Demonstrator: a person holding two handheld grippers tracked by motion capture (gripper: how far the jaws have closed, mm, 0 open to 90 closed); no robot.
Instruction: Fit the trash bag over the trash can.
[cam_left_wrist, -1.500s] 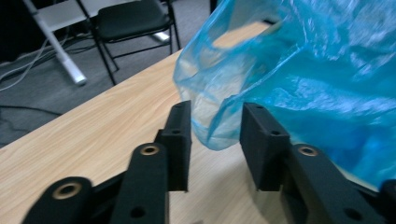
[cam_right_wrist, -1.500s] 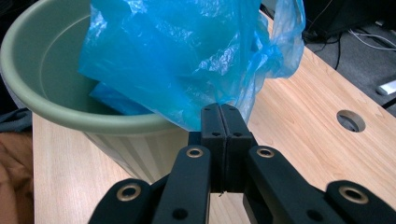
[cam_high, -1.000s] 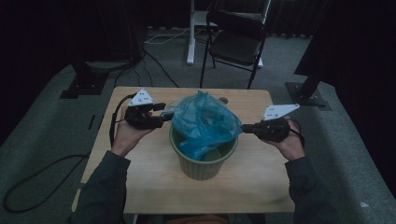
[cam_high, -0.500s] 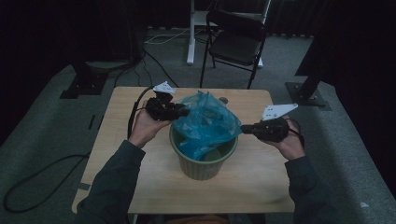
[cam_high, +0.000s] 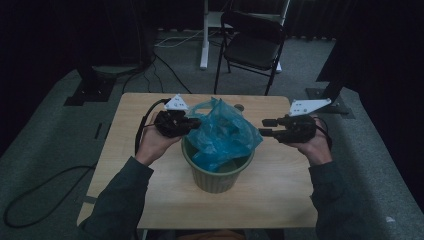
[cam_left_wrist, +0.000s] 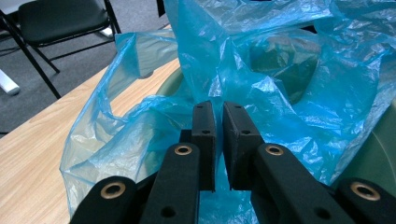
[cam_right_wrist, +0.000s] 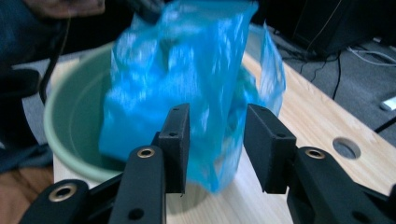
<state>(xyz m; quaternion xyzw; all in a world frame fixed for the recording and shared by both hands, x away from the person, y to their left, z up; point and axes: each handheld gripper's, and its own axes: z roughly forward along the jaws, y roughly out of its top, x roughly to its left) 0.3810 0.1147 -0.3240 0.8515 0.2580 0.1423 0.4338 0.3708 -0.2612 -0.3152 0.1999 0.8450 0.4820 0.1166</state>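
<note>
A crumpled blue plastic bag (cam_high: 220, 132) sits in a green bin (cam_high: 217, 175) at the middle of the wooden table (cam_high: 280, 195). My left gripper (cam_high: 194, 122) is at the bag's left edge. Its jaws have just been closing, and in the left gripper view they (cam_left_wrist: 218, 140) stand almost together, with bag film (cam_left_wrist: 280, 70) gathered at their tips. My right gripper (cam_high: 265, 128) hovers just off the bag's right side. Its jaws have just been opening, and they (cam_right_wrist: 217, 140) now stand apart, with blurred bag film (cam_right_wrist: 187, 84) hanging between them, free of the pads.
A black folding chair (cam_high: 252, 45) and a white desk leg (cam_high: 204, 40) stand beyond the table's far edge. Dark stand bases sit on the floor at far left (cam_high: 92, 85) and far right (cam_high: 325, 95). A small round hole (cam_right_wrist: 346, 148) is in the tabletop near the bin.
My left gripper moved right to the bag's left edge and its jaws closed there. My right gripper opened, let go of the bag's right side and rose slightly.
</note>
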